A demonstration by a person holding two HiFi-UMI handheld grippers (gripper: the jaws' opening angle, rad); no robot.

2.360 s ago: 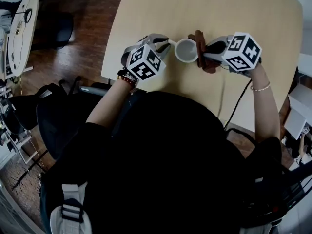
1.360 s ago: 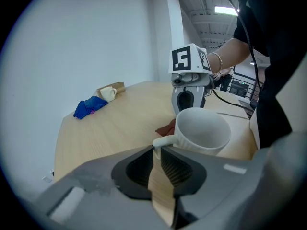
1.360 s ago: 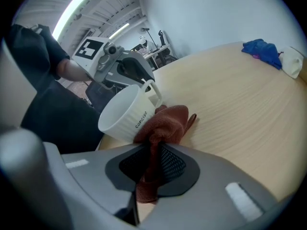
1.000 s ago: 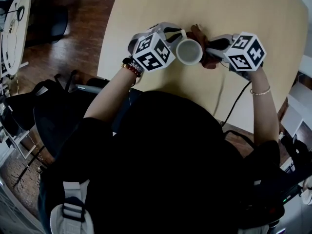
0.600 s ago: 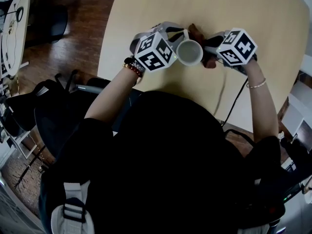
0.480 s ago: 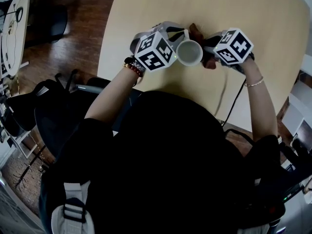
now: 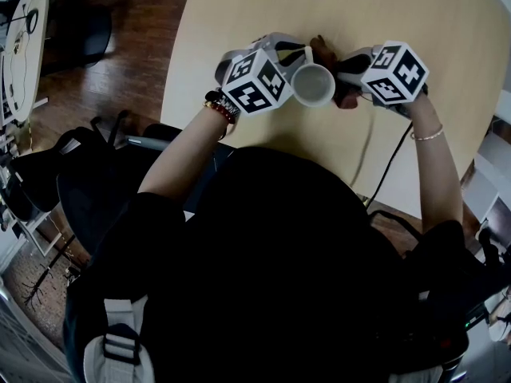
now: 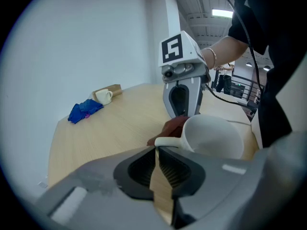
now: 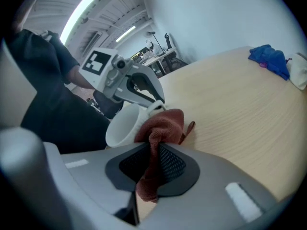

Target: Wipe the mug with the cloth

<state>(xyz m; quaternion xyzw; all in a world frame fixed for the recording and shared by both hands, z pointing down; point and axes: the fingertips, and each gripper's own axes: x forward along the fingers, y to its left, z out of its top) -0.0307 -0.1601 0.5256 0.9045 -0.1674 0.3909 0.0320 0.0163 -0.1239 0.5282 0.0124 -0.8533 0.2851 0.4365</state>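
A white mug (image 7: 313,84) is held tilted over the pale wooden table (image 7: 239,14), its mouth facing me. My left gripper (image 7: 289,54) is shut on the mug's handle (image 8: 168,141), which shows between its tips in the left gripper view (image 8: 157,150). On the mug's right, my right gripper (image 7: 345,76) is shut on a reddish-brown cloth (image 9: 160,128). The cloth bunches out of the jaws and presses on the mug's outer wall (image 9: 125,123). In the head view the cloth (image 7: 326,53) shows behind the mug.
At the table's far end lie a blue rag (image 8: 84,110), a second pale mug (image 8: 103,96) and a brown box (image 8: 112,89). A black cable (image 7: 391,166) hangs off the near edge. Chairs (image 7: 88,190) stand on the wooden floor at the left.
My right gripper with the cloth has shifted slightly sideways and rolled a little against the mug's side. The left gripper and the mug have stayed put.
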